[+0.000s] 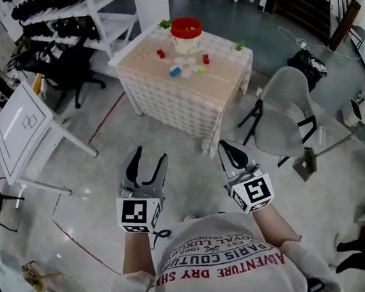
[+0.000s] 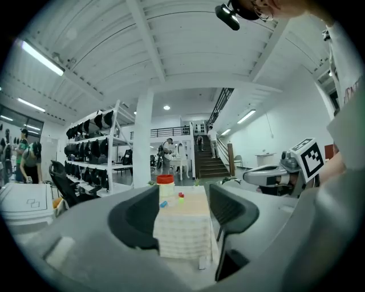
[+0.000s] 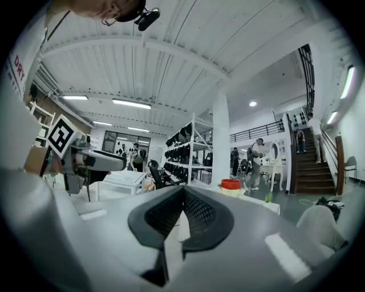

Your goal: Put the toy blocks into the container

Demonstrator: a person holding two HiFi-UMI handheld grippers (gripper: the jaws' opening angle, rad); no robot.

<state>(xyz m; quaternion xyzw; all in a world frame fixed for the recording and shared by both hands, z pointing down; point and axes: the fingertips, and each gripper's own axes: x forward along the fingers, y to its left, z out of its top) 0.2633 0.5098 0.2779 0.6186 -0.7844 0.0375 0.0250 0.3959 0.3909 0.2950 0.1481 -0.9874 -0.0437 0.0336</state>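
Several blocks (image 1: 184, 65) — well beyond jaws

Bright, even indoor light from ceiling strip lights (image 2: 40, 57), slightly blown out; shadows faint. Glossy floor (image 1: 77, 184) carries soft glare patches. Both gripper views fisheye: lines bend hard at edges, corners black. Bodies of left gripper (image 2: 183, 197) and right gripper (image 3: 183, 191) near lens blurred; distant tabletop (image 2: 188, 202) sharper. Head view crisp centre, stretched rim.

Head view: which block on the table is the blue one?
The blue block, nearer the person than the container and left of the green block; every other block is red or pale.
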